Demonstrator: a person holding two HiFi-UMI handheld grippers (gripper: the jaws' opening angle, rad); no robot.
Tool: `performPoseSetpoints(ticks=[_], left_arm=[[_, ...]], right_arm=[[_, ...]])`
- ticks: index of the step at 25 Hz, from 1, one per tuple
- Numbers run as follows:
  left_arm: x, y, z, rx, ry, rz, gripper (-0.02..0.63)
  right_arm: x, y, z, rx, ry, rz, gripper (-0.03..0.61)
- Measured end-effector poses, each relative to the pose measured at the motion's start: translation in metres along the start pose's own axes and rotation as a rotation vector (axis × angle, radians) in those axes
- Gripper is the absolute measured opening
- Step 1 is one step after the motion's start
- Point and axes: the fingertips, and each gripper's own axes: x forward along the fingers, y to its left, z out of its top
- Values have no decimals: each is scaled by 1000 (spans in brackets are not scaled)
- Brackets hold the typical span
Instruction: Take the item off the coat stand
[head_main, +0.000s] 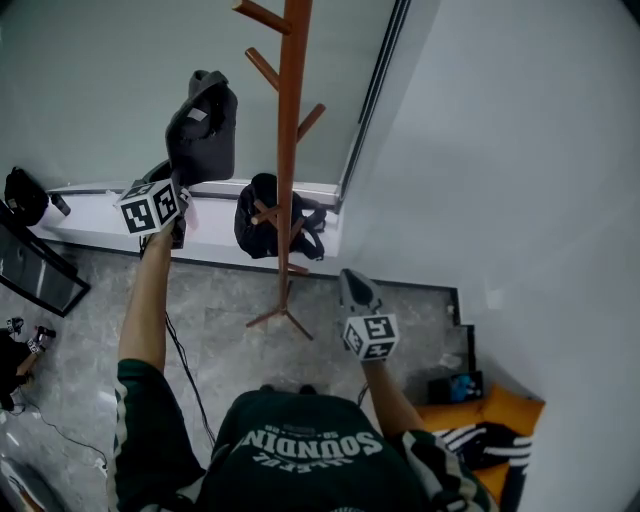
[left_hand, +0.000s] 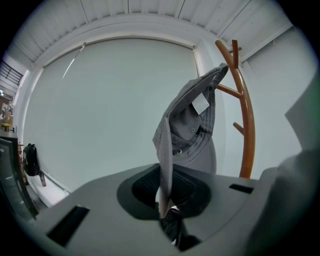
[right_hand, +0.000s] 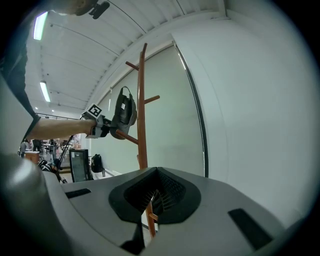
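A grey cap (head_main: 203, 125) hangs in the air to the left of the wooden coat stand (head_main: 290, 150), apart from its pegs in the head view. My left gripper (head_main: 183, 197) is shut on the cap's brim. In the left gripper view the brim (left_hand: 165, 165) runs down between the jaws of that gripper (left_hand: 167, 210), and the stand (left_hand: 246, 125) rises behind on the right. My right gripper (head_main: 352, 280) is lower, to the right of the pole, shut and holding nothing. The right gripper view shows that gripper (right_hand: 150, 220), the stand (right_hand: 142, 110) and the cap (right_hand: 124, 112).
A black bag (head_main: 268, 215) hangs at the stand's lower pegs above a white ledge (head_main: 100, 210). A black backpack (head_main: 25, 195) and a dark screen (head_main: 35, 270) are at the left. A white wall (head_main: 520, 150) closes the right side. A cable (head_main: 185, 370) lies on the tiled floor.
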Motion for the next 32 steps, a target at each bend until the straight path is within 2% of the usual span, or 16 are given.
performPoseSetpoints(ticks=[8,14,20,32], left_arm=[[-52,-3,-52,16,11,19,17],[-90,-11,-96,-38,8,41,17],[-122,-29,-139,-13,-15,66,16],[-160,-91,-173,21,-25,1,16]], right_arm=[[13,21,1,-13,5,65,-2],[21,38,-3,-27,12,117,-2],[25,48,3,-52,1,145,-2],[20,46,17,-102,-25,143,-2]])
